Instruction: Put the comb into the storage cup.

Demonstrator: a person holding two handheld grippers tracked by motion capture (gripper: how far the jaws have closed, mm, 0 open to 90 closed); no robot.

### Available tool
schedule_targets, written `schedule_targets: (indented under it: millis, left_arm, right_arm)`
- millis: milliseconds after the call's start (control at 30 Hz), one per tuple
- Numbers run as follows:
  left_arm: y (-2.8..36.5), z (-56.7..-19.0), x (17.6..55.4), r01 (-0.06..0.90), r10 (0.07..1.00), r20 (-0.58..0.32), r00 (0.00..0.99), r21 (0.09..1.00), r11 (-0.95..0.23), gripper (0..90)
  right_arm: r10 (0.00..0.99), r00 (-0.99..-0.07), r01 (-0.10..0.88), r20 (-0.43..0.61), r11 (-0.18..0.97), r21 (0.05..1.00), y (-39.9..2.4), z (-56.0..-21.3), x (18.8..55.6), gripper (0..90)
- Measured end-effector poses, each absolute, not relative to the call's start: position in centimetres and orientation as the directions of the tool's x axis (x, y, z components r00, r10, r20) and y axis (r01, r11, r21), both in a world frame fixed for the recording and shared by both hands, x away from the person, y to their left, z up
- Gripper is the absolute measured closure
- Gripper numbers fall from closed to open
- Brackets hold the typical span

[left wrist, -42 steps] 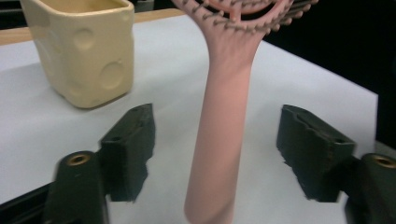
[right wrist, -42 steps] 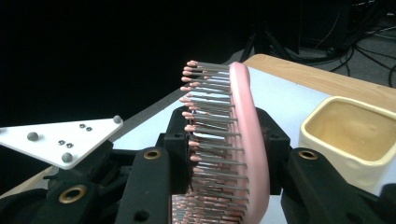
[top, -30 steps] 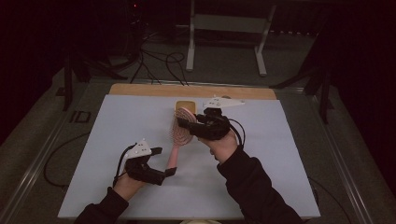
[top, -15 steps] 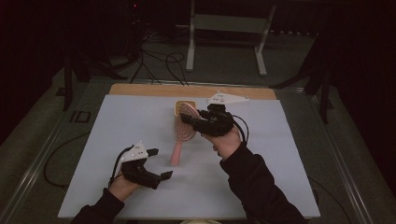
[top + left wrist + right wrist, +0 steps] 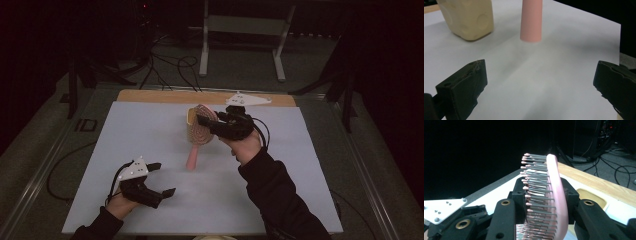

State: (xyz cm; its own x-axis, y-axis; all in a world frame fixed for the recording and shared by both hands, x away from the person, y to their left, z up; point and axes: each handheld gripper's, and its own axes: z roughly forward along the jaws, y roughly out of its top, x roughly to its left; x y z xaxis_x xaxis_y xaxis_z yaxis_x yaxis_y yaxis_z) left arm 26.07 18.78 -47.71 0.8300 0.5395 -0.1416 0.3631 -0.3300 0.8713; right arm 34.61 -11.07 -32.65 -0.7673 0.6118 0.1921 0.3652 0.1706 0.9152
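Pink hairbrush (image 5: 198,134) pinched at the head in right gripper (image 5: 209,124) fingers above the white surface (image 5: 310,165), left gripper (image 5: 159,178) wide open, empty; likely light, rigid, best gripped by handle.

text: none readable | labels: none | brands: none | numbers: none

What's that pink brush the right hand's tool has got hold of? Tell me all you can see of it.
The pink hairbrush looks like smooth plastic: an oval head, a round straight handle, and grey bristles with pink tips. The right tool clamps the head between its black jaws, one against the bristle side and one against the back. The handle slants toward the person, its end apparently just above the white table cover. A cream block sits behind it.
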Motion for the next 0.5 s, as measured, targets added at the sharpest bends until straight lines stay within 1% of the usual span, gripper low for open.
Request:
schedule_targets:
  millis: [500]
  left_arm:
    - [20.6,-48.4,25.3,0.378,0.566,-0.145,0.811,0.869,-0.319,0.0]
  right_arm:
    - [0.642,-0.753,0.318,0.147,0.159,0.934,-11.8,-30.4,35.8,65.3]
